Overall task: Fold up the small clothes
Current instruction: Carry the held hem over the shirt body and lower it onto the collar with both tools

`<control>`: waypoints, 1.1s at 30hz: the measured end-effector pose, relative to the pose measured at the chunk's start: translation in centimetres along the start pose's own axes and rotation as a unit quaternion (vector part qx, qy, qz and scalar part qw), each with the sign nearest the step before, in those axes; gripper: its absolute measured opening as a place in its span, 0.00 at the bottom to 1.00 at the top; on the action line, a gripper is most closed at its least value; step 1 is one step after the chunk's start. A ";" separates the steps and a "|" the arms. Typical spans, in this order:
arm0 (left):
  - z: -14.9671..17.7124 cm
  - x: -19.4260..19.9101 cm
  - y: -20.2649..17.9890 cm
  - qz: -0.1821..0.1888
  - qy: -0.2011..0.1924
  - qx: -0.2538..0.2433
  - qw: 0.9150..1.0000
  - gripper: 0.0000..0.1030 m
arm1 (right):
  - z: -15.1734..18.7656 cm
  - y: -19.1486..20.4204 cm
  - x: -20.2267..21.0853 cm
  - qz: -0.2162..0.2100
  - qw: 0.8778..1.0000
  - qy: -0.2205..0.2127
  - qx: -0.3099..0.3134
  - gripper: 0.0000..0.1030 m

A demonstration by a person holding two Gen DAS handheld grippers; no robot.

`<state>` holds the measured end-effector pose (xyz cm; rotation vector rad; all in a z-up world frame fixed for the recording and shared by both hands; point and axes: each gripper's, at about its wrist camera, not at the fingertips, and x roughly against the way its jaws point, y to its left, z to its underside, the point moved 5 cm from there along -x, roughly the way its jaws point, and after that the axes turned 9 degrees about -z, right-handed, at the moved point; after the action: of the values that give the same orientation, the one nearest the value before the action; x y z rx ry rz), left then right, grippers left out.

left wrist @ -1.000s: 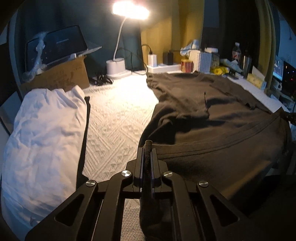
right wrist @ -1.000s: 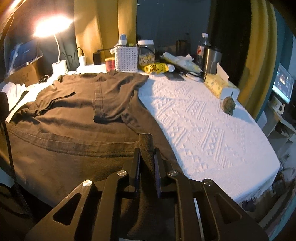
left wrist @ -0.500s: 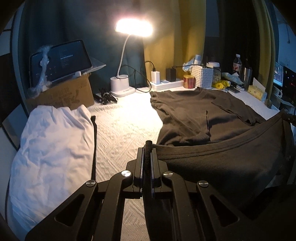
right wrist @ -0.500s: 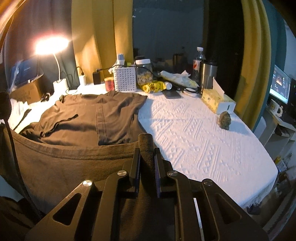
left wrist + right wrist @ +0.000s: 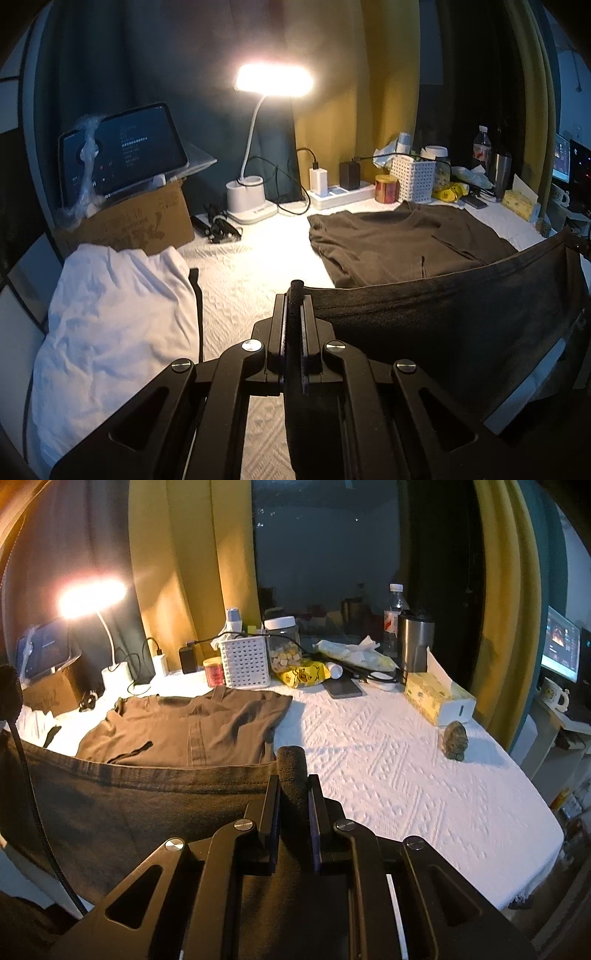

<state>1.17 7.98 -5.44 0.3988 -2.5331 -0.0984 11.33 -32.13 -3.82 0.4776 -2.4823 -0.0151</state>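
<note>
Mid-fold: left gripper (image 5: 294, 295) and right gripper (image 5: 292, 771) each clamped on a bottom-hem corner of the dark brown cotton t-shirt (image 5: 192, 723), hem raised taut above the white textured tablecloth (image 5: 388, 775); next, carry it forward to the collar.
</note>
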 end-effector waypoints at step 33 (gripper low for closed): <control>-7.5 -5.3 0.3 -0.015 -0.021 0.018 0.999 0.04 | -8.9 -1.7 -6.6 -0.019 0.999 -0.027 -0.001 0.14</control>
<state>9.37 9.98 -1.92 0.4549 -2.5737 -0.0725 21.92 -30.65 -0.46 0.5306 -2.5257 -0.0463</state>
